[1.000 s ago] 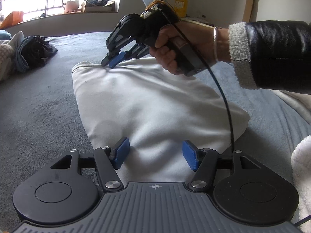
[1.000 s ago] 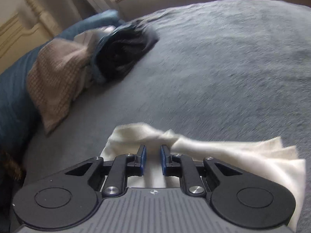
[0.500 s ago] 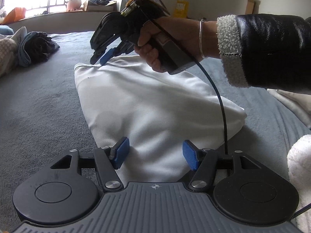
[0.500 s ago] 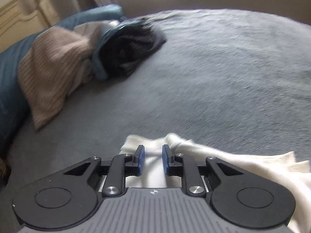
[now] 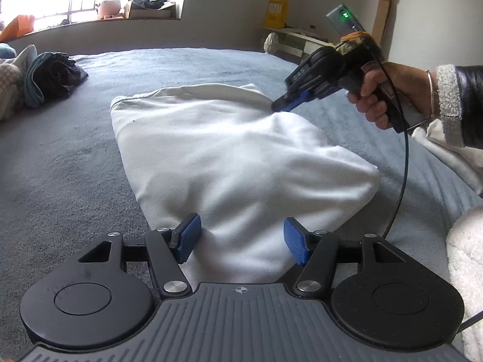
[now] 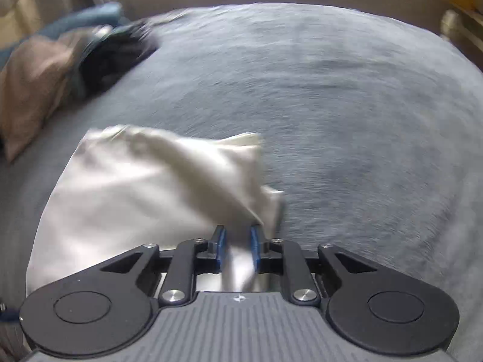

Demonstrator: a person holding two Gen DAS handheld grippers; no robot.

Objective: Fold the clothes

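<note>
A white garment (image 5: 226, 157) lies folded on the grey bedcover (image 5: 60, 166). My left gripper (image 5: 241, 238) rests at its near end, open, with the cloth bulging between the wide-set blue pads. My right gripper (image 5: 280, 105), held by a hand (image 5: 374, 96), is at the garment's far right corner. In the blurred right wrist view its jaws are closing, and my right gripper (image 6: 238, 241) has white fabric pinched between the narrow pads. From there the white garment (image 6: 135, 187) trails off to the left, raised into a ridge.
A heap of dark clothes (image 5: 51, 78) and a beige knit piece (image 6: 33, 81) lie at the bed's far left. White fluffy fabric (image 5: 465, 256) lies along the right edge. A window sill with boxes runs behind the bed. Grey bedcover (image 6: 347, 120) stretches beyond the garment.
My right gripper has swung from the garment's far left corner to its far right side, with white fabric between its pads throughout. The left gripper has stayed put.
</note>
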